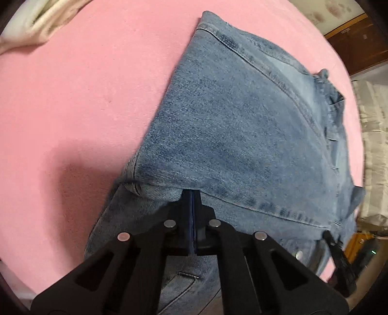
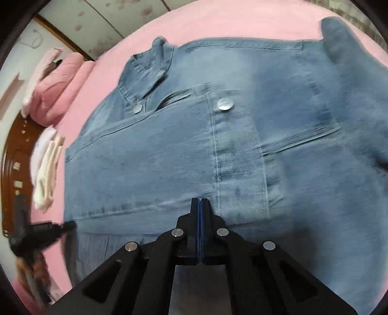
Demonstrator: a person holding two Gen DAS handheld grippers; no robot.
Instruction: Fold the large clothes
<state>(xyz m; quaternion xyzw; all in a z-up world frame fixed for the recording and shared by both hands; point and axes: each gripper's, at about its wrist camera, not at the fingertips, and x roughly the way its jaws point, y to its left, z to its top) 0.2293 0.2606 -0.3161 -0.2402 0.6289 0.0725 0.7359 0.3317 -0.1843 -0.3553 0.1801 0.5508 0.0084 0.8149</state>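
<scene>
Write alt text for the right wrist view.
A faded blue denim jacket lies front-up on a pink bed sheet, its collar at upper left and a silver metal button on the placket. The right black claw, jaws closed, meets the denim near the hem.

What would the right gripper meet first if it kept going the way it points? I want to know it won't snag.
The denim jacket: the shut right gripper points steeply down at its hem beside the button placket, probably already touching it.
</scene>
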